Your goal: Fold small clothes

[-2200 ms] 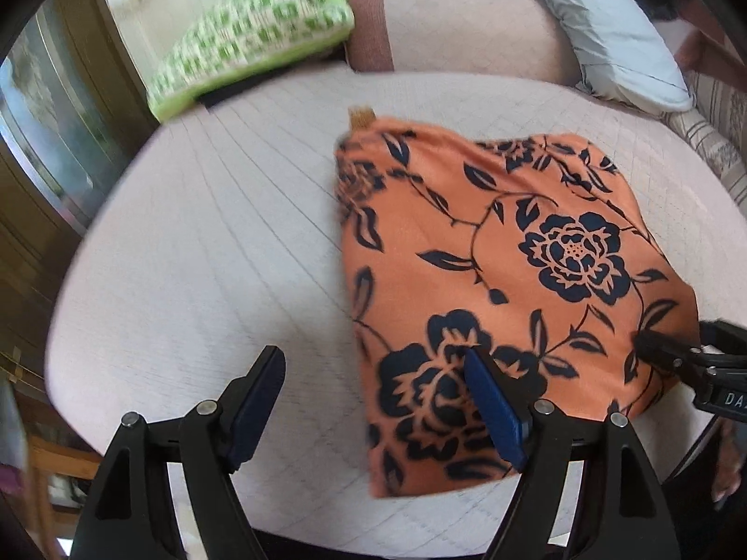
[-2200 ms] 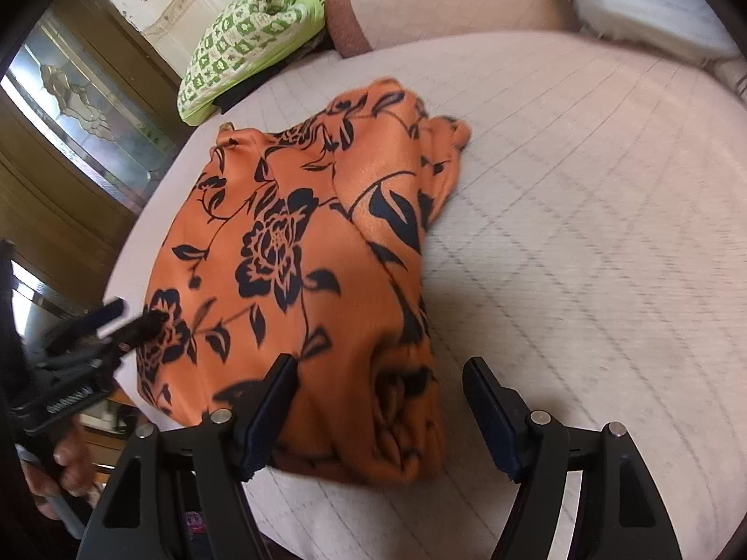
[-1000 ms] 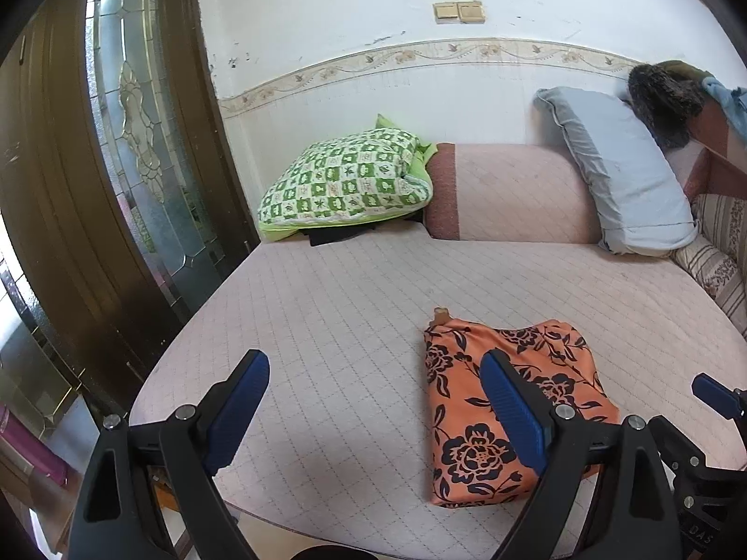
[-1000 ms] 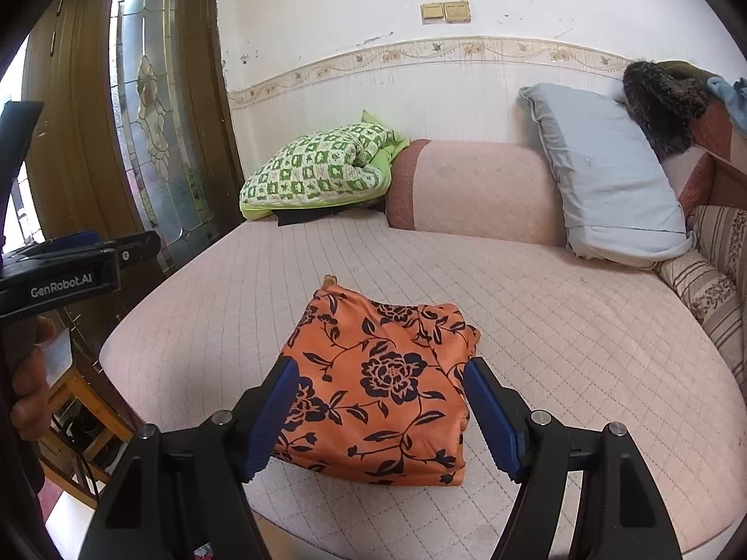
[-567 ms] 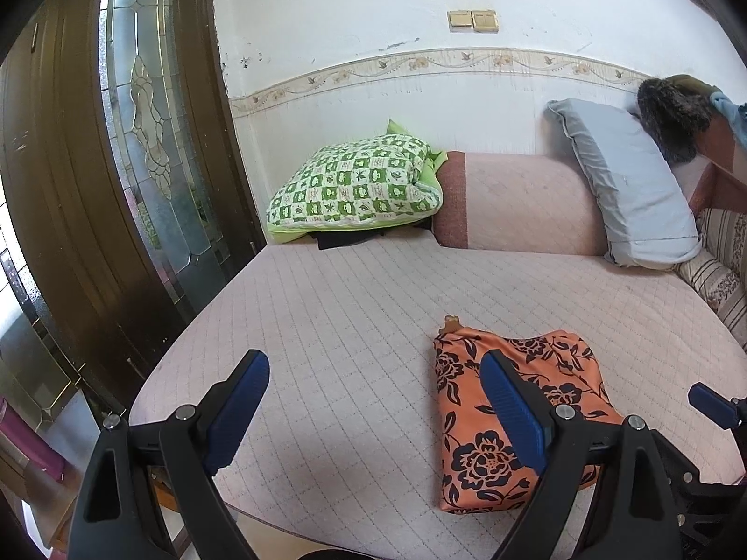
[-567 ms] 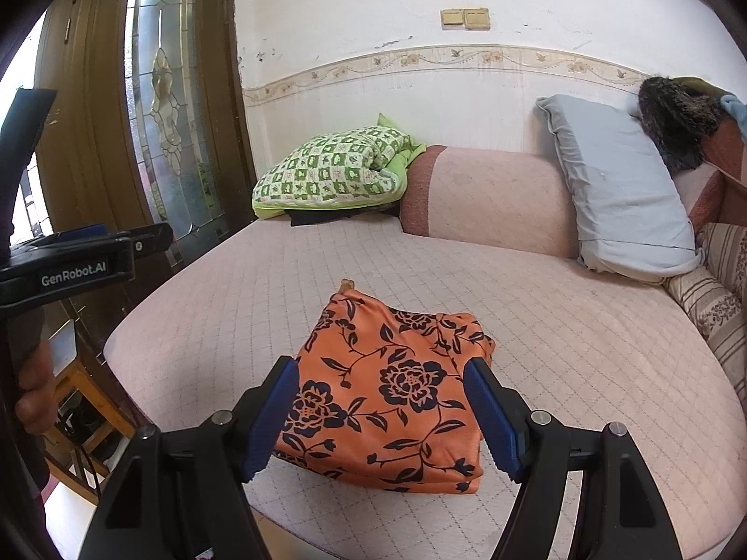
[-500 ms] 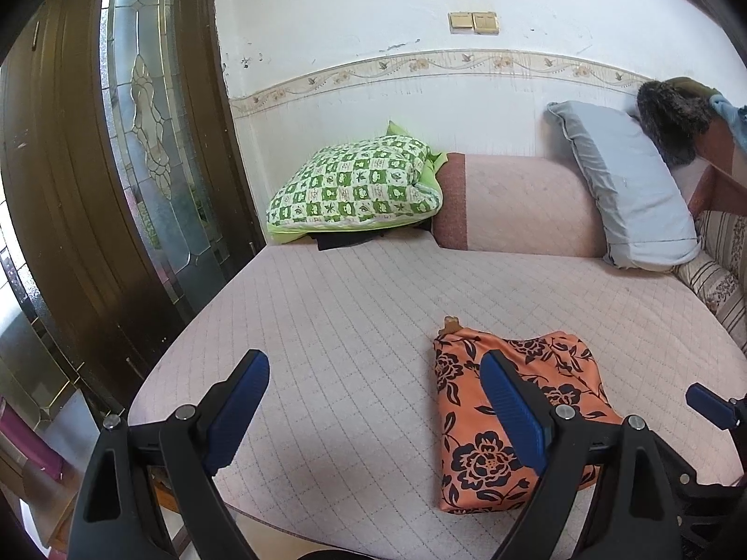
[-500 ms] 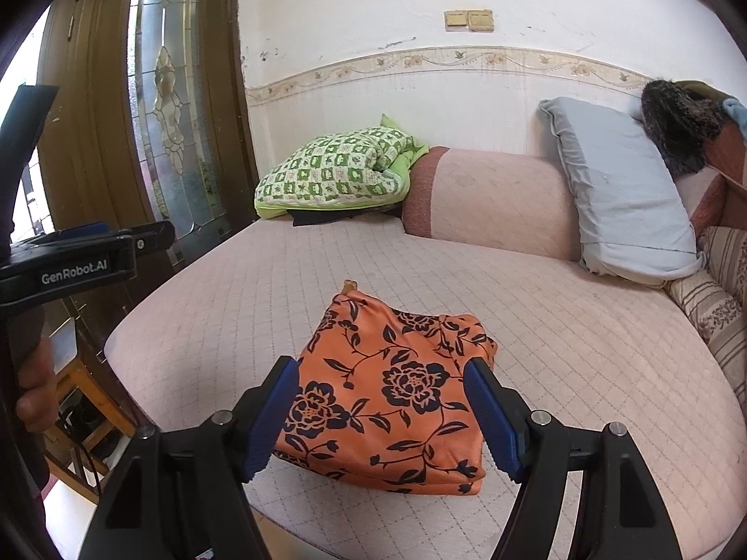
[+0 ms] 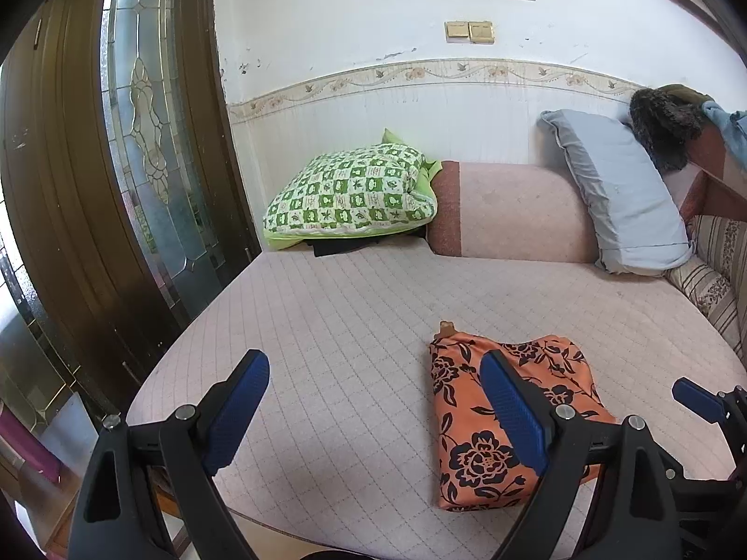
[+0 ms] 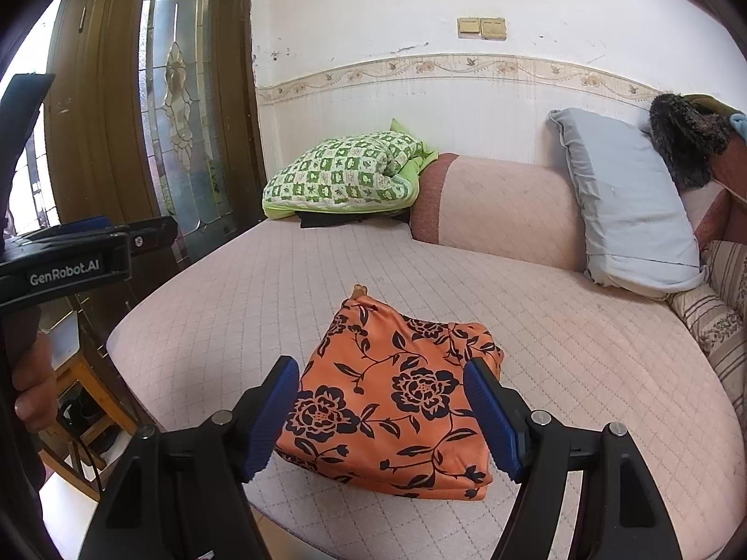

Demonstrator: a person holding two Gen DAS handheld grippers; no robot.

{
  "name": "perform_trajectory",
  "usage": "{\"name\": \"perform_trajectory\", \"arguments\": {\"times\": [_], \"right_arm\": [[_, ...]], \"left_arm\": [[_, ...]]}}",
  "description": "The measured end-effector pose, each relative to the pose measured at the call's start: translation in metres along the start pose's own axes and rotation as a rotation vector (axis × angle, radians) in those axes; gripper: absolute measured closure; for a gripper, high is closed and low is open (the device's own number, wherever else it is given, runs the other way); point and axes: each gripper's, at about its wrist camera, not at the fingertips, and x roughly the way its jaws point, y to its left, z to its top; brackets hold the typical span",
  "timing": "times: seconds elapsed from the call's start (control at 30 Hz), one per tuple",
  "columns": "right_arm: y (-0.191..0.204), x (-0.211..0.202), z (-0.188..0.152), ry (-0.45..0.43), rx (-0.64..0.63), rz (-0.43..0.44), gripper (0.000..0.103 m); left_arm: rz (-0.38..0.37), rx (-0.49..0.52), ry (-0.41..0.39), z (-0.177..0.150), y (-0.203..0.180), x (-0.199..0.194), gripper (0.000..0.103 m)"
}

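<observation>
- Left gripper (image 9: 373,413): jaws spread wide, nothing between the pads. It hangs above the near edge of the bed (image 9: 327,326), off to the left of the orange garment (image 9: 471,443); its right pad overlaps the cloth in the view only, no contact that I can see.
- Right gripper (image 10: 380,413): jaws spread, empty, held above the near side of the orange garment (image 10: 397,396), not touching it.
- Orange garment: lies flat on the bed near the front edge, well apart from the pillows. It forms a compact, roughly rectangular packet with layered edges showing at its near side. A small tan tab sticks out at the far left corner.
- Far side of the garment: a green checked pillow (image 9: 350,196) and a grey pillow (image 9: 621,196) rest against the pink bolster (image 9: 513,210) at the back of the bed.
- Progress, judged: this piece looks folded and released; both tools are clear of it. No other loose small clothes show on the bed, so whether more pieces remain I cannot tell.
- Left to do, if anything: tuck the tab, or square the slightly bulged far right corner.
</observation>
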Motion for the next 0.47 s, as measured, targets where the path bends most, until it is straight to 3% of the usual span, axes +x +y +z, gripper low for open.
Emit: {"name": "perform_trajectory", "arguments": {"times": [0.3, 0.47], "right_arm": [[-0.0003, 0.0008, -0.0004, 0.001, -0.001, 0.0, 0.027], [-0.0032, 0.0016, -0.0014, -0.001, 0.01, -0.007, 0.027]], "left_arm": [[-0.033, -0.005, -0.011, -0.0014, -0.0012, -0.0034, 0.011], [-0.026, -0.009, -0.019, -0.0027, -0.0016, -0.0023, 0.003]]}}
